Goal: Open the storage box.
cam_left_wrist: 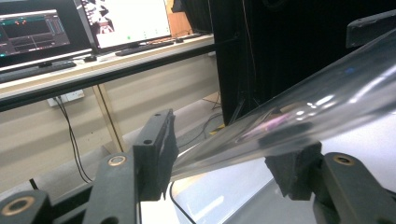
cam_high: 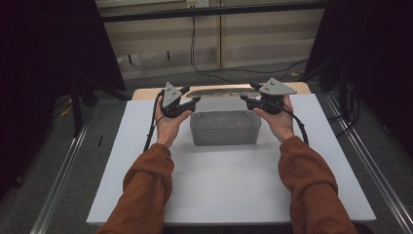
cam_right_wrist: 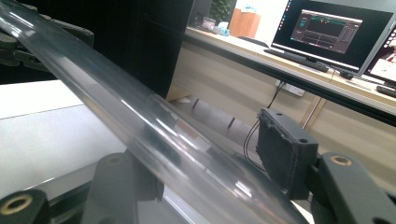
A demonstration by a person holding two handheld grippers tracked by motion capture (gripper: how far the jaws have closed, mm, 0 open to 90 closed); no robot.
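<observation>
lid (cam_high: 220, 91) hangs above the clear box (cam_high: 225, 127) on my worktop (cam_high: 229, 185); left claw (cam_high: 191, 101) and right claw (cam_high: 249, 100) each grip one end, partly open.

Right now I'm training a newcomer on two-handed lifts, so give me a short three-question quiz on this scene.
1. True or false: the clear lid is held up above the clear bin, apart from it.
2. Which holds the lid's left end in the high view? A. left gripper B. right gripper C. a bare hand
3. What does the bin stand on?

Key
1. True; the lid spans between both grippers, behind the bin's far rim.
2. A
3. The white board on the table.
</observation>
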